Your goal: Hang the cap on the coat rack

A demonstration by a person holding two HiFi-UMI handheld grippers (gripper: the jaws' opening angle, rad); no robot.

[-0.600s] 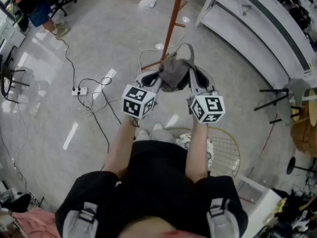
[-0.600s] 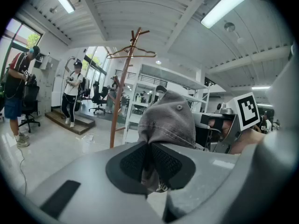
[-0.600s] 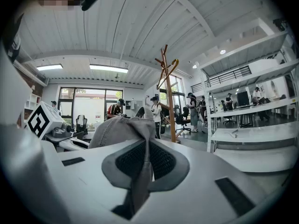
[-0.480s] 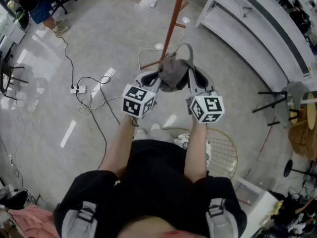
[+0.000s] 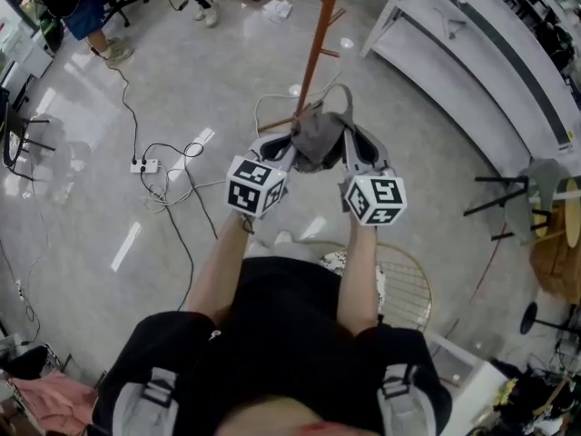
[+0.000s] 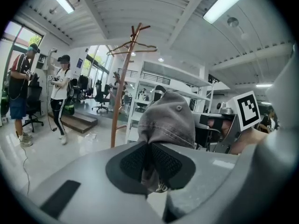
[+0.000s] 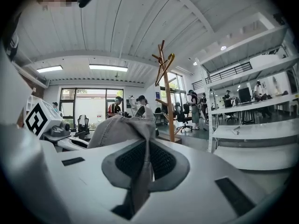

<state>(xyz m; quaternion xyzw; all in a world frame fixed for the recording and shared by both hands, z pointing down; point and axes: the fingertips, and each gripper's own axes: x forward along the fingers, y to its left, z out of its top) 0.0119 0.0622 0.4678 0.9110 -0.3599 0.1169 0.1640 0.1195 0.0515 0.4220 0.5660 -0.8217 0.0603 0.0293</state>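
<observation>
A grey cap (image 5: 318, 134) hangs between my two grippers at chest height. The left gripper (image 5: 289, 145) is shut on one edge of the cap (image 6: 167, 120), whose cloth is pinched between its black pads (image 6: 133, 162). On the other side the right gripper (image 5: 350, 143) is shut on the cap (image 7: 122, 129), with fabric trailing down between its pads (image 7: 161, 160). The wooden coat rack (image 5: 318, 39) stands on the floor just beyond the cap. Its pole and top hooks (image 6: 132, 43) rise ahead in the left gripper view, and the rack (image 7: 165, 69) also stands ahead in the right gripper view.
White shelving (image 5: 472, 53) runs along the right. A round wire basket (image 5: 408, 280) sits by my feet. Cables and a power strip (image 5: 145, 165) lie on the floor to the left. People (image 6: 60, 92) stand farther off near office chairs. A black stand (image 5: 508, 189) is at the right.
The view has shifted slightly; both grippers with the cap sit a little nearer the rack's pole. Both grips are unchanged.
</observation>
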